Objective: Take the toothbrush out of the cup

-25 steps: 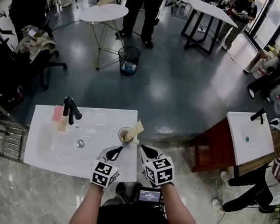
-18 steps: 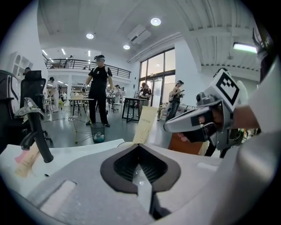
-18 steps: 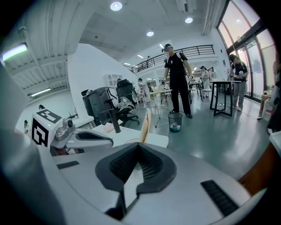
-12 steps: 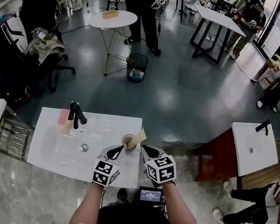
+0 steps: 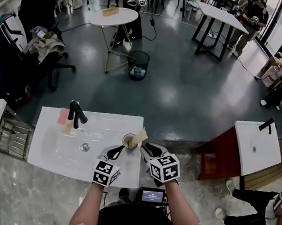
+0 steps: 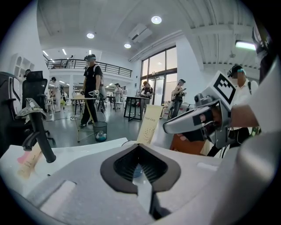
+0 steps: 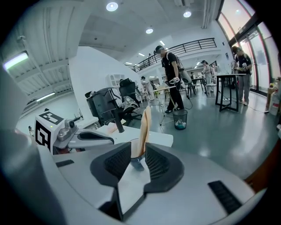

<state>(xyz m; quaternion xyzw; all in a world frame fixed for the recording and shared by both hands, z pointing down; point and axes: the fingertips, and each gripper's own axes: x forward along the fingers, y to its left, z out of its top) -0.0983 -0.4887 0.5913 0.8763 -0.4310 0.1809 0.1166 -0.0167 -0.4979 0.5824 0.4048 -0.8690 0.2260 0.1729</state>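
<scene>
A small cup [image 5: 128, 141] stands near the right front of the white sink counter [image 5: 113, 126]. The toothbrush, in a tall beige package [image 5: 140, 136], leans out of it to the right. My right gripper [image 5: 147, 148] sits just right of the cup. In the right gripper view its jaws [image 7: 138, 160] are opening, and the package [image 7: 144, 127] stands in line with the gap just beyond the tips, with no pad pressing on it. My left gripper [image 5: 117, 152] rests in front of the cup; its tips [image 6: 138, 148] meet and hold nothing.
A black faucet [image 5: 75, 113] rises at the basin's left with a pink item [image 5: 62, 116] and a tube beside it. The drain [image 5: 85, 147] lies mid-basin. People, tables and a bin [image 5: 137, 65] stand across the grey floor.
Both grippers have edged slightly closer to the cup. The cup and the toothbrush package stand as before.
</scene>
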